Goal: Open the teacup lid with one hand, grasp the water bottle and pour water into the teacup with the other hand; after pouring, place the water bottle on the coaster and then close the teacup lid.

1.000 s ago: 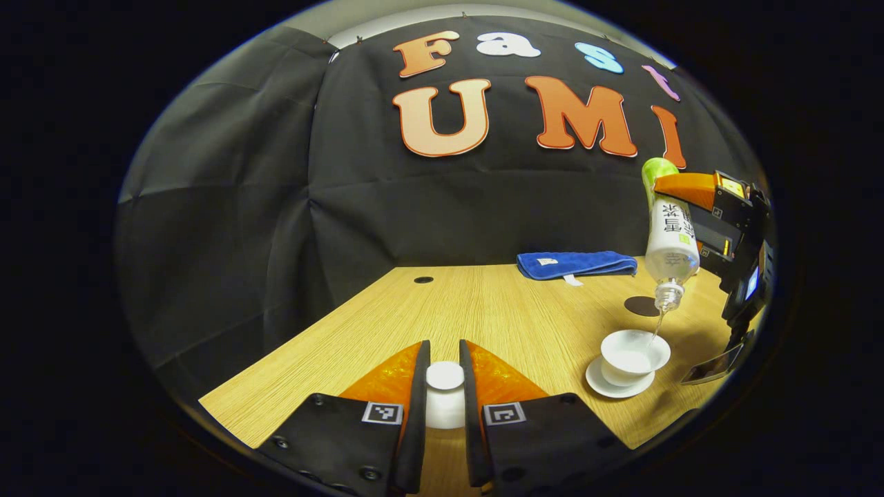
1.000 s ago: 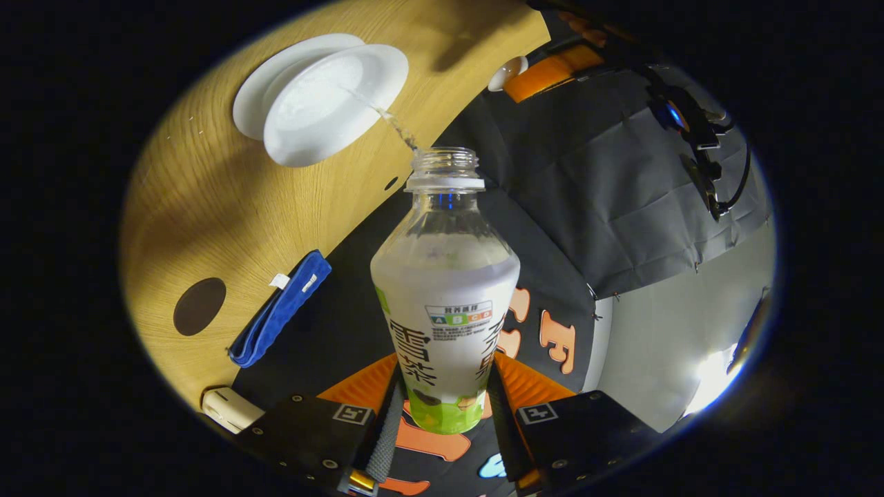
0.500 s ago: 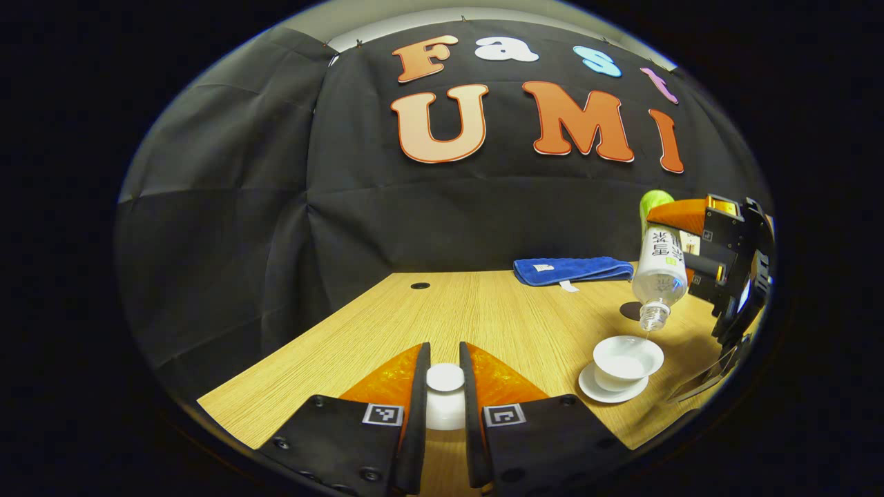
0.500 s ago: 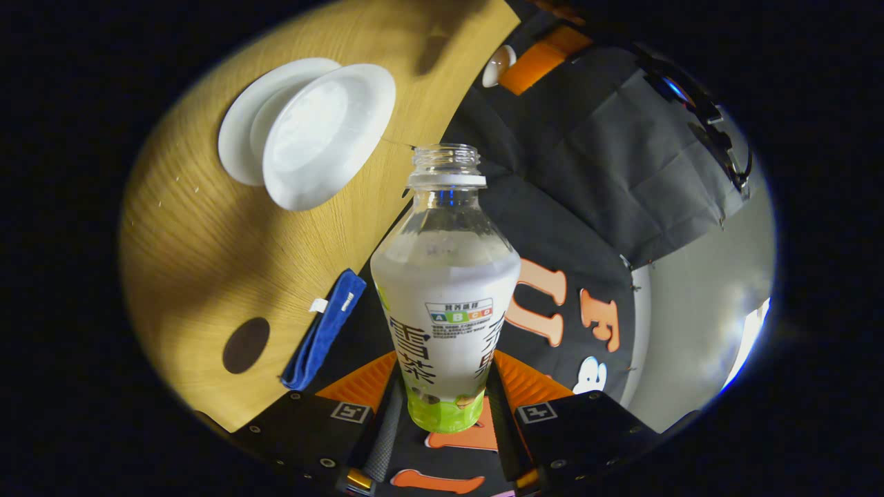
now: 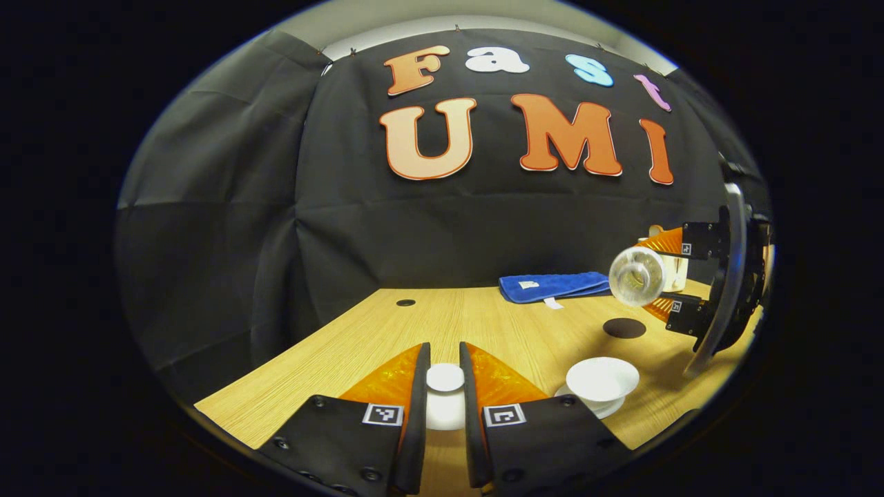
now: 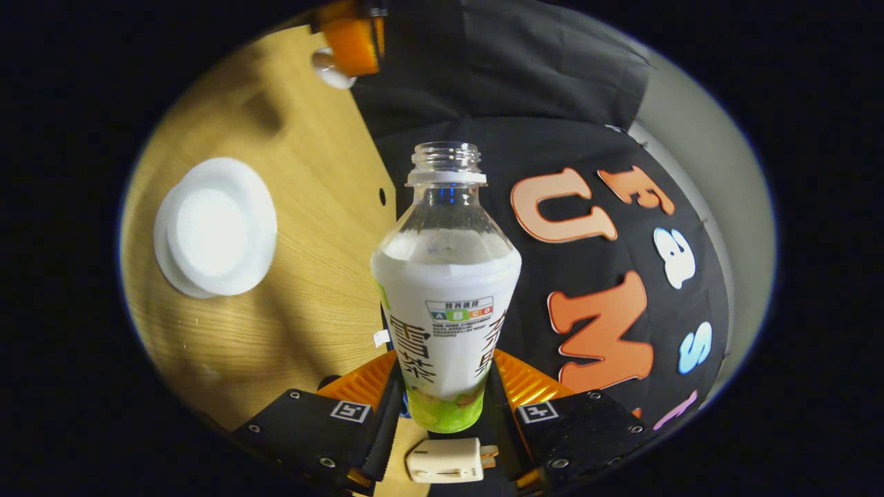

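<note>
My left gripper is shut on the white teacup lid, holding it above the near part of the wooden table. The open white teacup stands on its saucer to the right, seen from above as the teacup in the right gripper view. My right gripper is shut on the uncapped water bottle. That bottle lies about level in the air, its mouth facing the left gripper, behind and above the cup. A dark round coaster lies beyond the cup. No water is flowing.
A folded blue towel lies at the table's far edge by the wall. The table has a small round hole at the back left. A small cream-coloured block shows under the right gripper.
The bottle has swung up from its steep pouring tilt to about level and moved back off the cup; the water stream has stopped. The left gripper keeps the lid where it was.
</note>
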Motion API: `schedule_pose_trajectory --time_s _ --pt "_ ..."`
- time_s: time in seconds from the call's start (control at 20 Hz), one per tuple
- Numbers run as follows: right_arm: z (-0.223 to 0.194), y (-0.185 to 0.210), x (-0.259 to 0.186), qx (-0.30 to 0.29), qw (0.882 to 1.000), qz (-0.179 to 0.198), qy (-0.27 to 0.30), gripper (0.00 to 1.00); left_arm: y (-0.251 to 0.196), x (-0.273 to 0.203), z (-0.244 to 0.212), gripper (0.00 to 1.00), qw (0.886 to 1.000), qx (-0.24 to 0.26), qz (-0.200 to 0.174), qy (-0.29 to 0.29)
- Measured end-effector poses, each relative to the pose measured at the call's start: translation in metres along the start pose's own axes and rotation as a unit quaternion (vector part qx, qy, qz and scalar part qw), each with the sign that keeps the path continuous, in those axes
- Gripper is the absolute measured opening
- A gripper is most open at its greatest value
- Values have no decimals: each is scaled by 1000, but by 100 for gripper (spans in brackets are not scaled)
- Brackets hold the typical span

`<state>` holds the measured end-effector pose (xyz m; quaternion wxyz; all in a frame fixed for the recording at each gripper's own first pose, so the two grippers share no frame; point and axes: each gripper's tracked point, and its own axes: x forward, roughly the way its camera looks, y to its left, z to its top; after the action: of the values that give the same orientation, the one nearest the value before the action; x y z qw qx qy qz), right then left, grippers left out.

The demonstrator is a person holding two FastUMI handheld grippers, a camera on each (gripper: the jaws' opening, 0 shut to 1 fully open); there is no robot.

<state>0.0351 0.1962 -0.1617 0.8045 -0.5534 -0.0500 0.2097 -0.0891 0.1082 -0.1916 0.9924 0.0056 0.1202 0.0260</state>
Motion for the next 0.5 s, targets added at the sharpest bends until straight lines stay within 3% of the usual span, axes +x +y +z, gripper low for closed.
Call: schedule_pose_trajectory --time_s 0.25,0.5 --pt "-14 -6 -1 132 990 -34 25 63 -31 -1 19 29 999 -9 -27 -24" --pt "-29 5 11 280 958 -47 37 63 -58 -3 37 28 998 -15 -43 -47"
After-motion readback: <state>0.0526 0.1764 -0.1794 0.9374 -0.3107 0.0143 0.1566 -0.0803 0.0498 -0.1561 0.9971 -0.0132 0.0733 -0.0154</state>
